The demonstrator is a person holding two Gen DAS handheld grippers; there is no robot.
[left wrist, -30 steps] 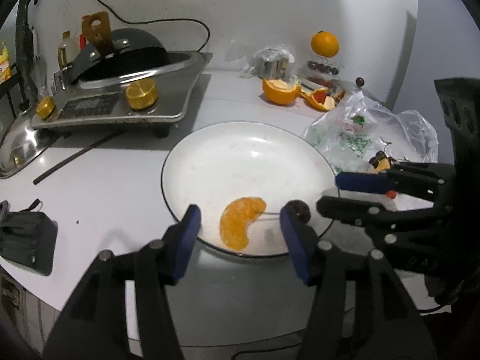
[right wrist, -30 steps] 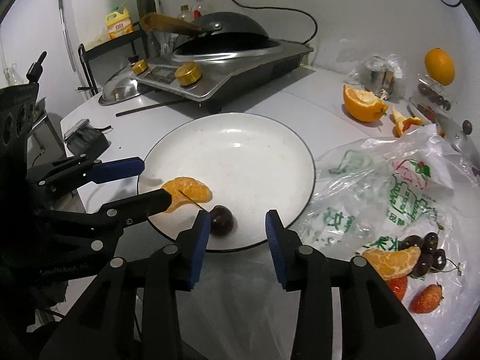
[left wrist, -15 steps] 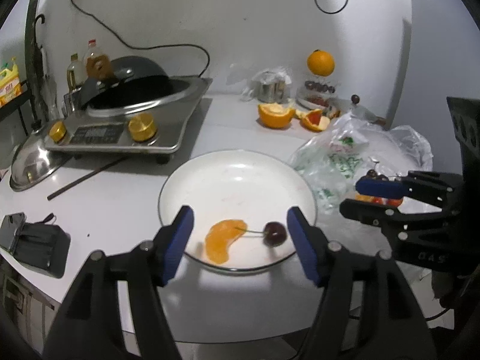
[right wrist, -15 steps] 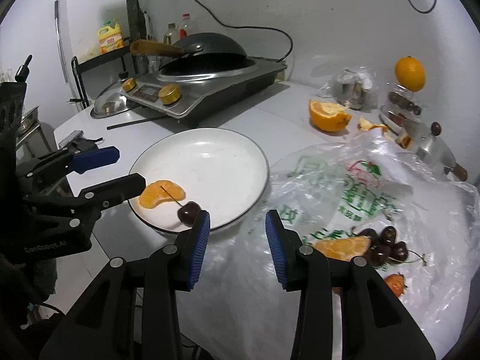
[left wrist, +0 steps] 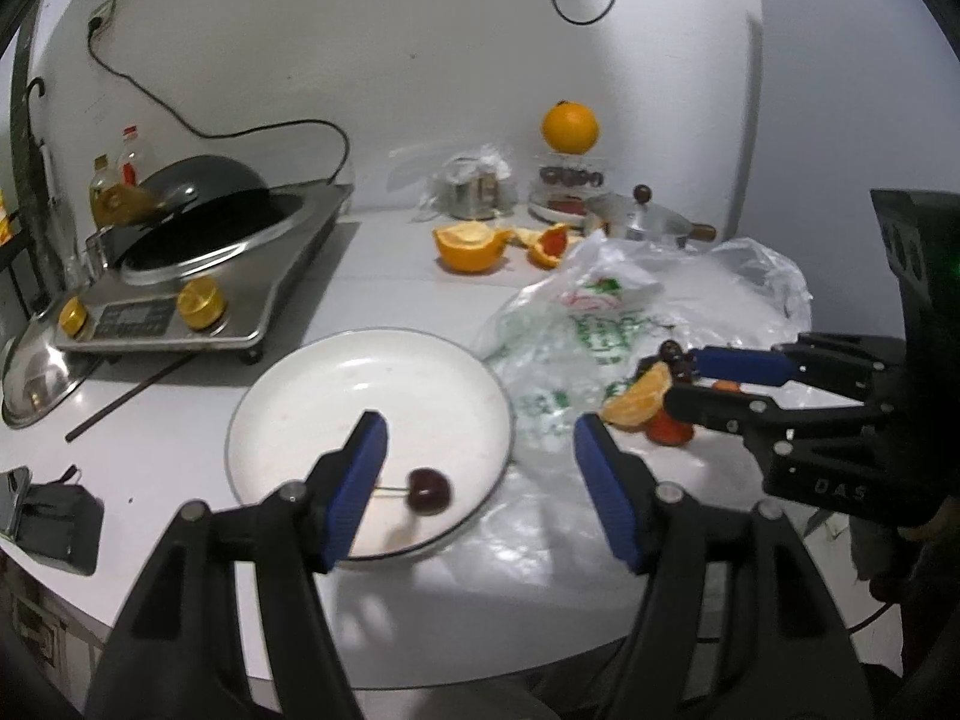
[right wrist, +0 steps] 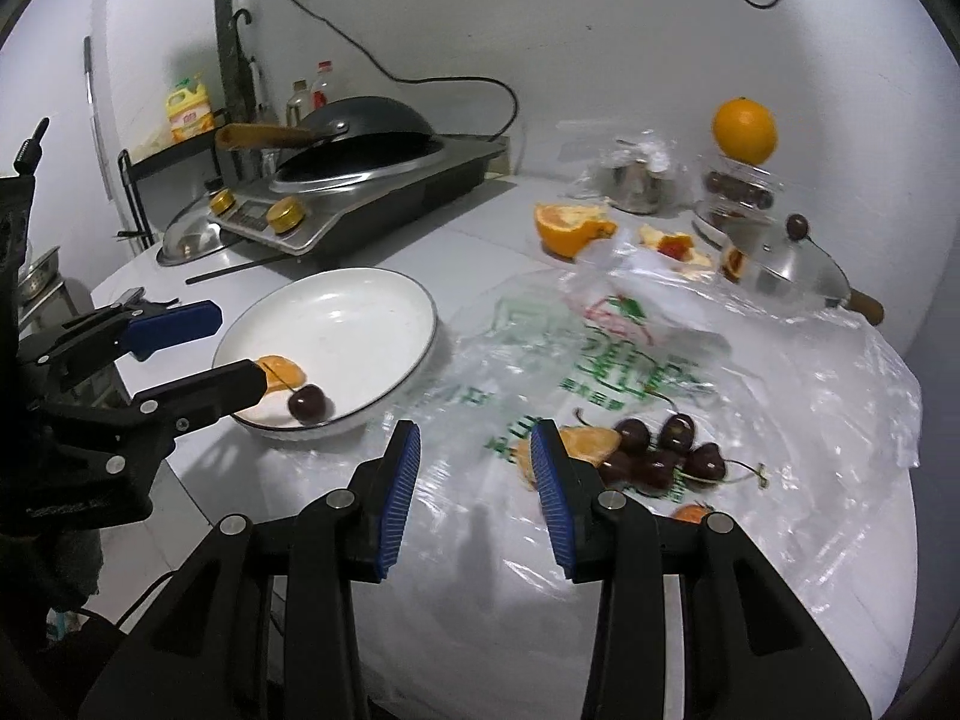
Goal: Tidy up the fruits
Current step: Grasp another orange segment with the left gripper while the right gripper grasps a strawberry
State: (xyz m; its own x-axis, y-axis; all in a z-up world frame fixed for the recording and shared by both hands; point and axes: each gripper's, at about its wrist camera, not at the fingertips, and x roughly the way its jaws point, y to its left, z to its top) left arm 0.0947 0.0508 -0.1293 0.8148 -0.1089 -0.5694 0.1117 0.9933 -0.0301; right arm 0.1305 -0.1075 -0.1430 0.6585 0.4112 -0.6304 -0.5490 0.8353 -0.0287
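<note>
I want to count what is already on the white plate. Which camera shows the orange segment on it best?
The right wrist view: the orange segment lies on the plate beside the cherry, though one finger of the left gripper partly covers it. In the left wrist view that gripper's own finger hides the segment; only the cherry shows.

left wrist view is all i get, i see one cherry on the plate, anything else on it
Observer: Yes. In the right wrist view an orange segment lies on the plate just behind the cherry. One of the left gripper's jaws hides it from you.
Operator: how many cherries on the bag, i make out maybe one
Observer: About five dark cherries, clustered on the plastic bag right beside a second orange segment.
Operator: right jaws holding anything
Observer: No. The right gripper has its jaws apart with nothing between them.
</note>
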